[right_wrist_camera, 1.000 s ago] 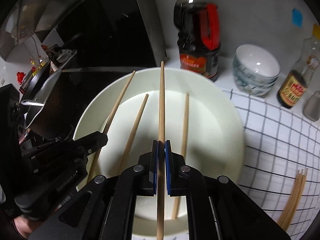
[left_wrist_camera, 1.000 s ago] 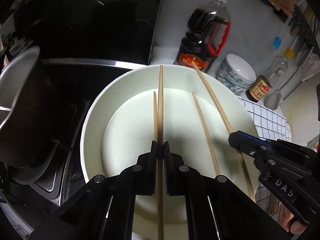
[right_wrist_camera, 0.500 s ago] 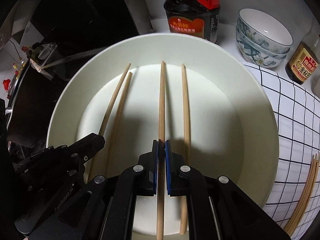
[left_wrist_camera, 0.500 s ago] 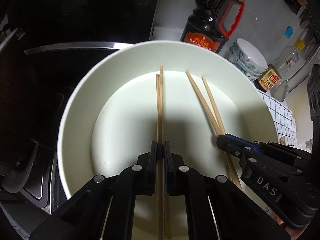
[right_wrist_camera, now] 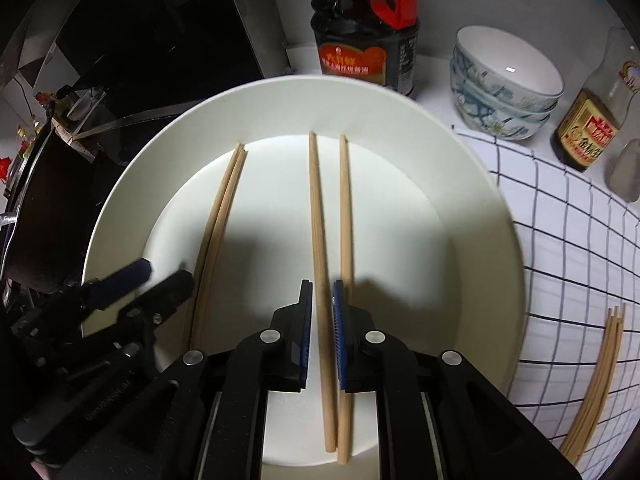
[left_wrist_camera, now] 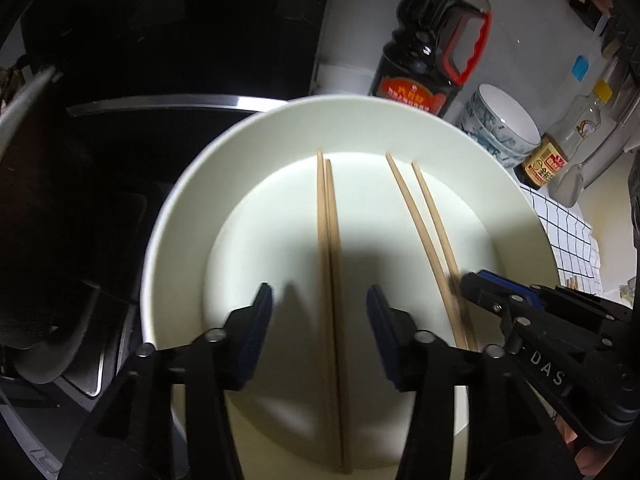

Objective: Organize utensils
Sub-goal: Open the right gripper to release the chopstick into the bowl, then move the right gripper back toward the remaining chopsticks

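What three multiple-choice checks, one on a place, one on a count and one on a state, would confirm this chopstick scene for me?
1. The loose chopstick bundle lies: A on the white plate; B on the checked cloth; C in the left gripper.
2. Chopsticks lying on the white plate: A two; B six; C four.
3. The left gripper's jaws are: A open; B clamped on one chopstick; C clamped on the plate rim.
Key: B, the bundle rests on the cloth beside the plate; C, two pairs lie there; A, the jaws have just been opening, with one pair lying untouched between them.
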A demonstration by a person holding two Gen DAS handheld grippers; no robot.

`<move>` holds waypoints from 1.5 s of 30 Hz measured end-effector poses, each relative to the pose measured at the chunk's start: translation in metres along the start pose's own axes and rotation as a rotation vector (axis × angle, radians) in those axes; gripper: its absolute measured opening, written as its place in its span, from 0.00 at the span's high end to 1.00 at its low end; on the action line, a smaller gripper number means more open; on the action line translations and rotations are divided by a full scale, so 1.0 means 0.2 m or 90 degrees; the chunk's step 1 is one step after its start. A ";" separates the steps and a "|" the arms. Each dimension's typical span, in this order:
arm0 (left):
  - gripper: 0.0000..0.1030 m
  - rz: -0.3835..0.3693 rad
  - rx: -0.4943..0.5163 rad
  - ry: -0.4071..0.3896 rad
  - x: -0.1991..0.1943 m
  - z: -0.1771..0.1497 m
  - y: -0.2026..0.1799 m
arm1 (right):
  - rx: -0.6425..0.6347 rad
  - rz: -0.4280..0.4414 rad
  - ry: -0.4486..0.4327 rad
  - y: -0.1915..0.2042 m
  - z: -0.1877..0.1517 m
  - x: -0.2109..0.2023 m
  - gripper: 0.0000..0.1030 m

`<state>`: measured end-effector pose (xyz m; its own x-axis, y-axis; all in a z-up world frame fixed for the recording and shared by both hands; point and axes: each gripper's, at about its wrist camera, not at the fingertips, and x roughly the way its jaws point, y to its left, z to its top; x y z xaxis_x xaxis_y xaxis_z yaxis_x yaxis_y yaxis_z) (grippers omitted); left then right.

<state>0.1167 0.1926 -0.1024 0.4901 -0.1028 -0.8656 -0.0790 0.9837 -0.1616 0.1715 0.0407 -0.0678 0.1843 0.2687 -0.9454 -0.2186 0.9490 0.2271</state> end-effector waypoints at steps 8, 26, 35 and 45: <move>0.35 0.004 -0.001 -0.034 -0.16 -0.02 0.00 | 0.004 -0.005 -0.029 0.00 -0.06 -0.13 0.81; 0.27 -0.029 0.027 -0.066 -0.36 -0.10 -0.15 | 0.047 -0.031 -0.100 -0.20 -0.31 -0.48 0.64; 0.26 -0.043 0.062 -0.068 -0.43 -0.16 -0.36 | 0.098 -0.052 -0.121 -0.45 -0.52 -0.63 0.61; 0.24 -0.078 0.119 -0.066 -0.46 -0.28 -0.74 | 0.162 -0.101 -0.148 -0.83 -0.76 -0.83 0.59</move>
<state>0.0354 0.0482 -0.0247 0.5738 -0.2160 -0.7900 0.1430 0.9762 -0.1630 0.0316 -0.1862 0.0157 0.4156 0.1181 -0.9018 0.0696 0.9845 0.1610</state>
